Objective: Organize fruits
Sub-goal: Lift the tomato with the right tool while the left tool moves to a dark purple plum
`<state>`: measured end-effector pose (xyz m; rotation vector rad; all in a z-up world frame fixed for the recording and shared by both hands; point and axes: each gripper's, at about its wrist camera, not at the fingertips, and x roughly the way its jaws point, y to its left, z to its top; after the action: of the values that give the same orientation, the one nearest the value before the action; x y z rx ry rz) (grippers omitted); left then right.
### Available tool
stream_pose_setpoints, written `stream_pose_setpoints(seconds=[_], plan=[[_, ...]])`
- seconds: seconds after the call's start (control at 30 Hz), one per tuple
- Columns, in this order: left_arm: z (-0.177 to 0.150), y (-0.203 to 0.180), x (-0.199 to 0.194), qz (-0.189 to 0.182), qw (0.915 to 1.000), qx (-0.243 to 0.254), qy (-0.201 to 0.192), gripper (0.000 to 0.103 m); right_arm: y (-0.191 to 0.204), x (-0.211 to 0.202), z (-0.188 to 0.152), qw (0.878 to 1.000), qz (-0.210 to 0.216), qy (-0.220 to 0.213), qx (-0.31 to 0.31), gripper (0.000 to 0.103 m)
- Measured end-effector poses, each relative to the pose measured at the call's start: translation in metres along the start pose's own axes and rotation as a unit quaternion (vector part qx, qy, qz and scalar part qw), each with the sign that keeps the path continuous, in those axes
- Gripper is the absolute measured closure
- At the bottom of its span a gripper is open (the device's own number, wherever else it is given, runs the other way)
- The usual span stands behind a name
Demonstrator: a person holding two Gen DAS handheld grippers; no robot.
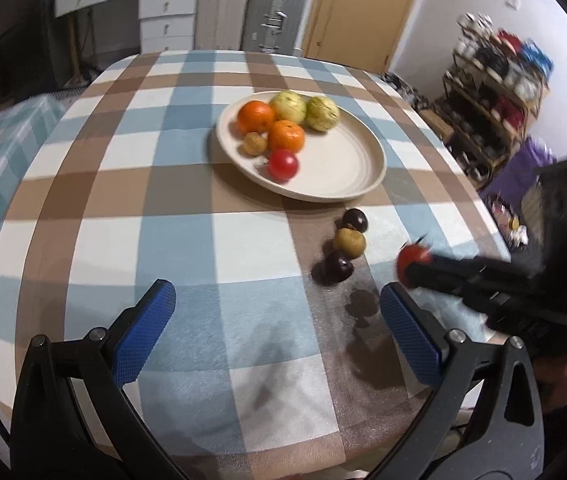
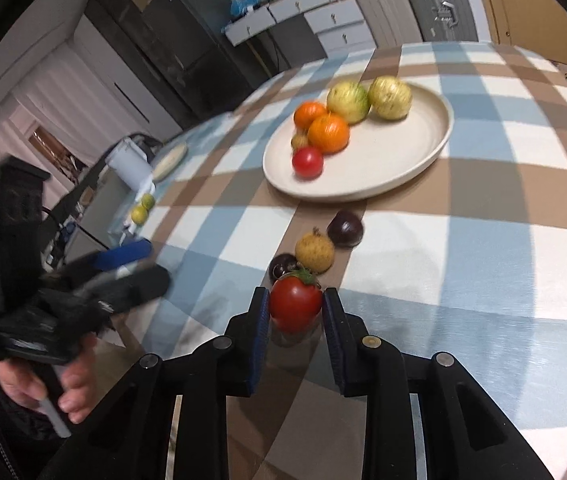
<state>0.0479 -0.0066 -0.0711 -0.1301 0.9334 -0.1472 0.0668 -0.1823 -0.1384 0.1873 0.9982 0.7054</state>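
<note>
Right gripper, jaws closed on a red tomato above the table's near edge; left gripper, jaws spread wide, holding nothing.

Right tool clamps tomato; plate beyond

Right tongs motion-blurred, dark fruit half hidden behind tomato
</note>
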Motion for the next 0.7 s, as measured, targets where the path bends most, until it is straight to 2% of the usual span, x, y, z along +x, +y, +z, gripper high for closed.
stream_pose_setpoints(seconds=[0.13, 0.27, 0.4, 0.57, 0.6, 0.63, 0.7], plan=[[0.001, -0.023, 0.015, 0.018, 0.9983, 0.053, 0.012, 0.001, -0.009, -0.027, 0.001, 0.999, -0.004, -0.034, 0.013, 0.076], [0.0, -0.036, 0.038, 0.022, 0.9969, 0.066, 0.038, 0.001, -0.019, -0.056, 0.003, 0.997, -0.004, -0.069, 0.029, 0.076], [0.003, -0.045, 0.056, 0.041, 0.9946, 0.085, 0.044, 0.006, -0.022, -0.075, 0.005, 0.995, 0.005, -0.094, 0.036, 0.076], [0.008, -0.05, 0.068, 0.05, 0.9931, 0.099, 0.039, 0.026, -0.023, -0.081, 0.007, 0.993, 0.016, -0.104, 0.043, 0.076], [0.008, -0.052, 0.07, 0.053, 0.9924, 0.104, 0.039, 0.035, -0.023, -0.082, 0.006, 0.993, 0.017, -0.104, 0.044, 0.076], [0.008, -0.053, 0.072, 0.052, 0.9922, 0.106, 0.041, 0.04, -0.023, -0.081, 0.006, 0.993, 0.018, -0.104, 0.044, 0.076], [0.008, -0.054, 0.074, 0.043, 0.992, 0.11, 0.045, 0.043, -0.021, -0.08, 0.006, 0.994, 0.019, -0.102, 0.043, 0.076]])
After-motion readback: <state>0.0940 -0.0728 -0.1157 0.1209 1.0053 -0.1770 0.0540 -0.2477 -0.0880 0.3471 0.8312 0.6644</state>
